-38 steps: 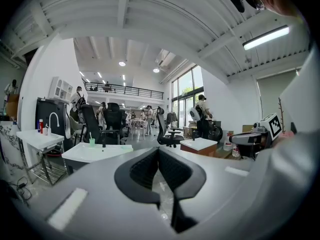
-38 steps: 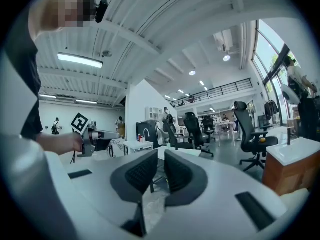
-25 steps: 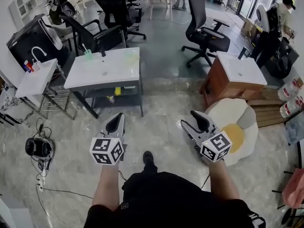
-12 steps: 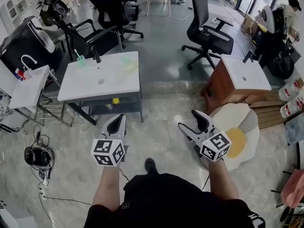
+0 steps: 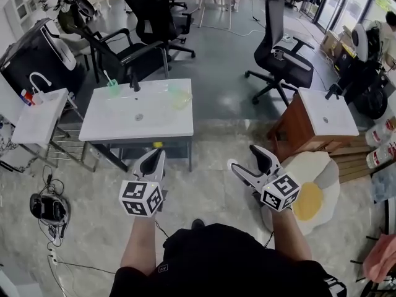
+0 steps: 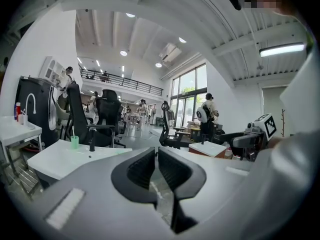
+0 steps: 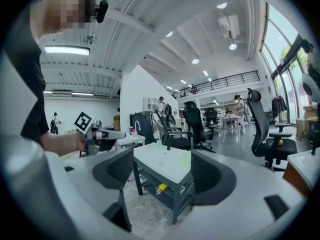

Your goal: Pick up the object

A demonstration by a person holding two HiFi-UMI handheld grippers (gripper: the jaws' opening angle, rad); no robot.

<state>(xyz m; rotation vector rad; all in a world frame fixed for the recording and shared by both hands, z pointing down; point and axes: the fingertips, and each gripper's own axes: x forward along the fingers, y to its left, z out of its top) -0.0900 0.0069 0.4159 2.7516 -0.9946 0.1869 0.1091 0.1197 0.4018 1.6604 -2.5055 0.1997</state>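
Note:
A white sink-top table (image 5: 139, 113) stands just ahead of me. On it are a green cup (image 5: 113, 87) with a toothbrush, a black faucet (image 5: 134, 81) and a pale green dish (image 5: 179, 96). A small yellow thing (image 5: 158, 145) lies on its lower shelf, and the right gripper view shows that yellow thing (image 7: 161, 187) too. My left gripper (image 5: 154, 158) is held over the floor short of the table, jaws shut and empty (image 6: 156, 156). My right gripper (image 5: 244, 156) is level with it on the right, its jaws opening wide with nothing between them (image 7: 162, 159).
Black office chairs (image 5: 281, 48) stand behind the table. A wooden cabinet with a white sink top (image 5: 322, 113) and an egg-shaped rug (image 5: 312, 190) are to the right. A small sink stand (image 5: 34, 110) and cables with a headset (image 5: 43, 208) are on the left.
The right gripper's jaws have spread wider. The table has come closer and lower in the head view. Both grippers keep their places before me.

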